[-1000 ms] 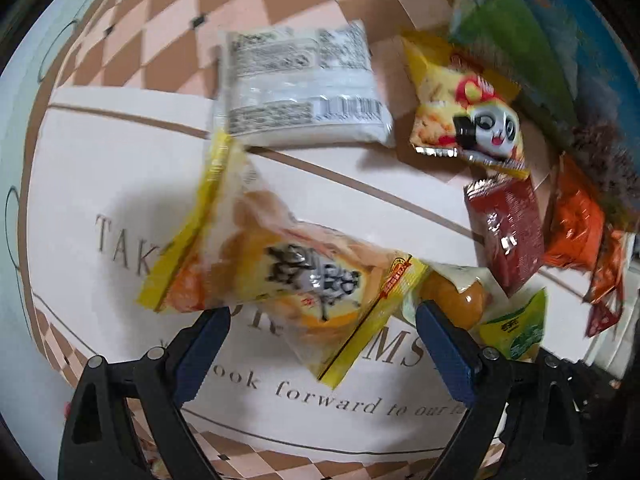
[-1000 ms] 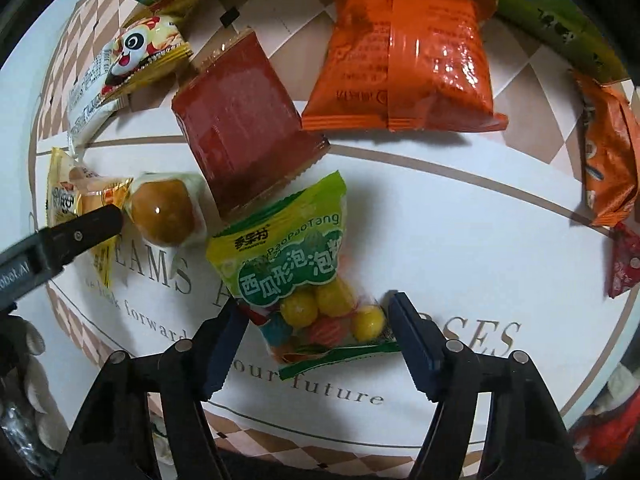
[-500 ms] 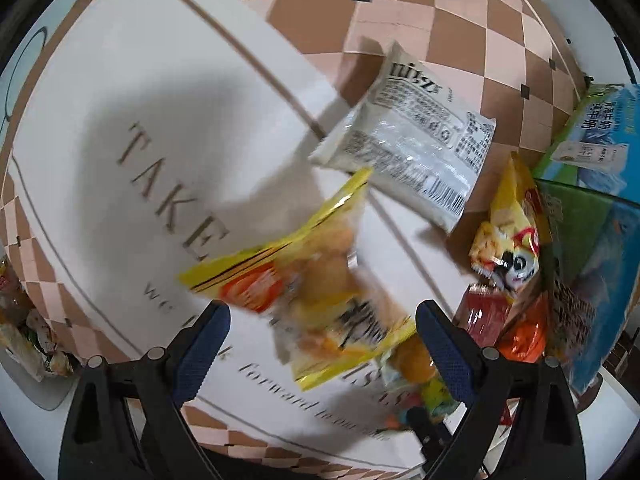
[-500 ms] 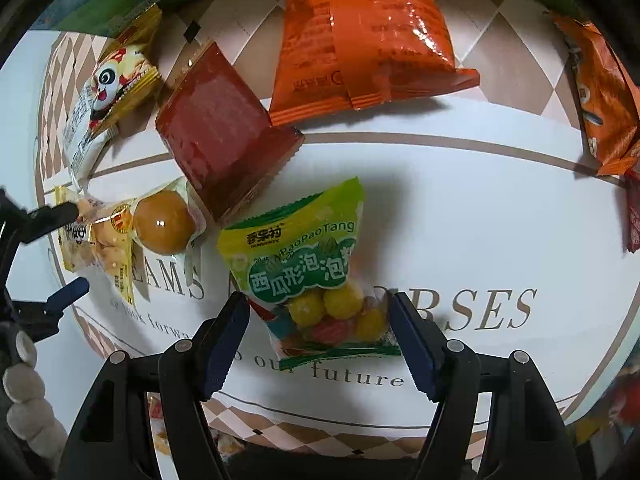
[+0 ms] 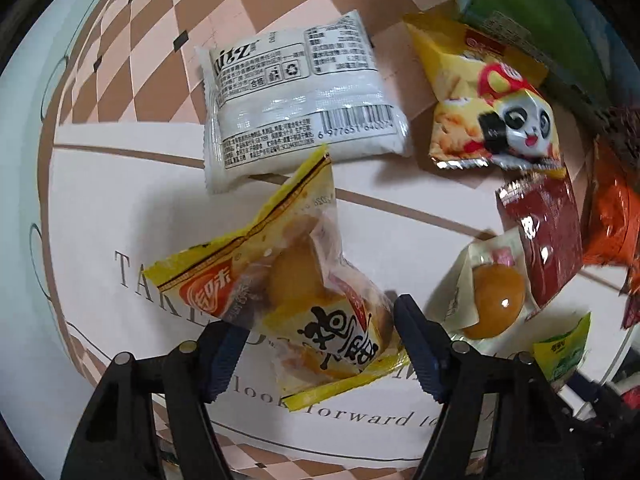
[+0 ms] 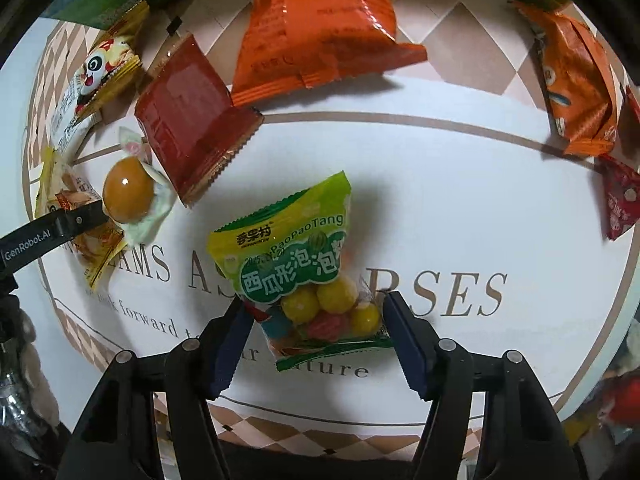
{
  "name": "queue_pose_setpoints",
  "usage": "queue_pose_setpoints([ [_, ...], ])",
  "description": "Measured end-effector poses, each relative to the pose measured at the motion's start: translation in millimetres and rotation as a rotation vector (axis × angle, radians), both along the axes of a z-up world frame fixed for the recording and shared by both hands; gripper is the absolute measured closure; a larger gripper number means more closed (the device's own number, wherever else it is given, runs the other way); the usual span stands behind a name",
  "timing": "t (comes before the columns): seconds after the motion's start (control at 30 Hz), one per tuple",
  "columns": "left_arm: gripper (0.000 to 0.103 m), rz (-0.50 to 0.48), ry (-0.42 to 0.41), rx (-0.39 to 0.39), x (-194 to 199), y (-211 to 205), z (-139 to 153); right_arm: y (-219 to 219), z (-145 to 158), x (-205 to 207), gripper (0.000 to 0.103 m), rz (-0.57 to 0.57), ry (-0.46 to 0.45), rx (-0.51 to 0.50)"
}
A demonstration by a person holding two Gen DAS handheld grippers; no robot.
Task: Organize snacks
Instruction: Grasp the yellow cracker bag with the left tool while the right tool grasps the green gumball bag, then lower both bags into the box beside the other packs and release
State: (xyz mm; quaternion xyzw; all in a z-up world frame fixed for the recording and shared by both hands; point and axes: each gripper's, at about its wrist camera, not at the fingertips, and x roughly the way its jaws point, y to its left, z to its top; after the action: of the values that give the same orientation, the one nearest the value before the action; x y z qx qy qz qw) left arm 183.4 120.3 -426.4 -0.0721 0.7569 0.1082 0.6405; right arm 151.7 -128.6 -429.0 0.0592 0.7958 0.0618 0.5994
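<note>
A yellow-edged clear packet of small golden cakes (image 5: 304, 300) lies crumpled on a white tablecloth (image 5: 120, 200), low in the left wrist view; it carries bold black Chinese characters and a red oval logo; the left gripper (image 5: 316, 344) has just been closing, its blue pads now at the packet's two sides and seemingly touching the wrapper. In the right wrist view a green bag of round gumballs (image 6: 300, 272), yellow and red behind a clear window, lies near the bottom centre; it reads "PaoPaoTang" with white Chinese characters on a green band; the right gripper (image 6: 316, 332) has just been closing too, its pads at the bag's lower corners, apparently pressing the film. Farther off lie a white packet (image 5: 296, 96) with a barcode and small print, a yellow panda snack (image 5: 492, 112), a dark red sachet (image 6: 192, 120), a sealed brown egg (image 6: 128, 196), a large orange packet (image 6: 320, 24) and a smaller orange one (image 6: 580, 88) at the right; a green box (image 5: 532, 12) stands at the far edge. The cloth, bordered by brown and peach checks, shows printed words including "look forward"; the left gripper's arm, seen from the right wrist, reads "GenRobot.AI".
</note>
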Motion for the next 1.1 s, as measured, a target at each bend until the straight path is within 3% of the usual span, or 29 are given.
queue_pose_setpoints([
  [0.2,0.033,0.148,-0.033,-0.036,11,42,-8,-4,-8,2,0.032,-0.017,0.02,-0.012],
  [0.27,0.042,0.147,-0.054,-0.027,3,49,-4,3,-8,1,0.032,0.011,0.012,-0.037],
  [0.47,0.058,0.069,-0.086,-0.004,-15,37,12,15,1,-10,0.043,0.05,-0.056,-0.08],
  [0.77,0.06,-0.046,-0.096,-0.021,-69,-13,36,1,16,-32,0.049,0.014,-0.073,-0.023],
  [0.97,0.06,-0.128,-0.184,-0.066,-67,-49,86,-14,54,-30,0.05,-0.022,-0.099,0.049],
  [1.1,0.06,-0.178,-0.275,-0.094,-43,-70,129,-23,90,-15,0.051,-0.058,-0.157,0.101],
])
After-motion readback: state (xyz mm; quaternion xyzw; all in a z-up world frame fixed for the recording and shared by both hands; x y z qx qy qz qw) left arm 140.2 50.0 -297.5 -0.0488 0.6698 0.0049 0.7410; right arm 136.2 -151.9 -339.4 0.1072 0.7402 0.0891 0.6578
